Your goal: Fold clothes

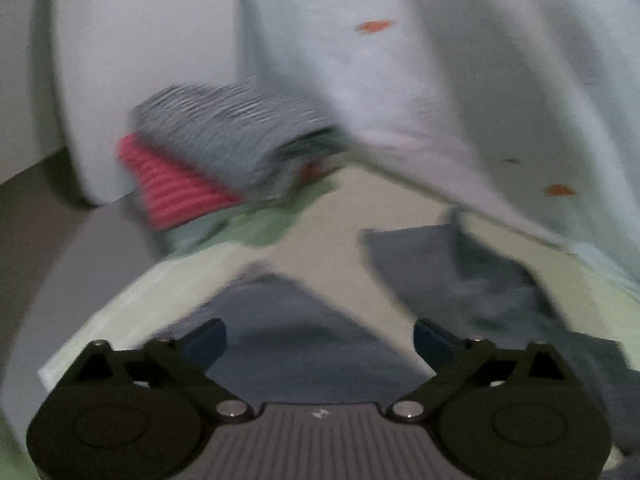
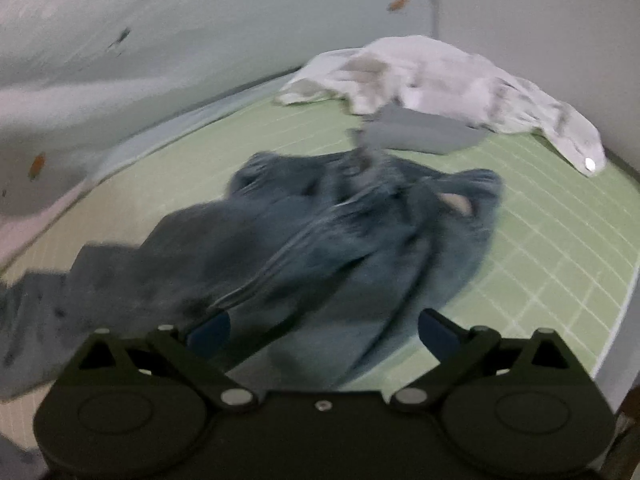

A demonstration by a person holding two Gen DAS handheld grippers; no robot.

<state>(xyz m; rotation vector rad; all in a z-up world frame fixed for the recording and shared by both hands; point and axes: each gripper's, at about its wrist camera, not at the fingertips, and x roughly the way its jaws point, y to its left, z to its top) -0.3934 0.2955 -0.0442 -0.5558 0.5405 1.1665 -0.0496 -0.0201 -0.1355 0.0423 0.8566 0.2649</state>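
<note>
A crumpled dark blue garment (image 2: 320, 232) lies on the green gridded mat (image 2: 560, 240); it also shows in the left wrist view (image 1: 300, 340) as flat dark cloth under the fingers. My left gripper (image 1: 320, 340) is open and empty just above that cloth. My right gripper (image 2: 324, 328) is open and empty over the garment's near edge. A pale sheet with orange spots (image 1: 440, 80) hangs close in front of the left gripper. Both views are blurred.
A stack of folded clothes, grey striped (image 1: 232, 136) over pink striped (image 1: 176, 188), sits at the mat's far left. A white crumpled garment (image 2: 440, 80) and a grey folded piece (image 2: 420, 132) lie at the back right. A wall stands behind.
</note>
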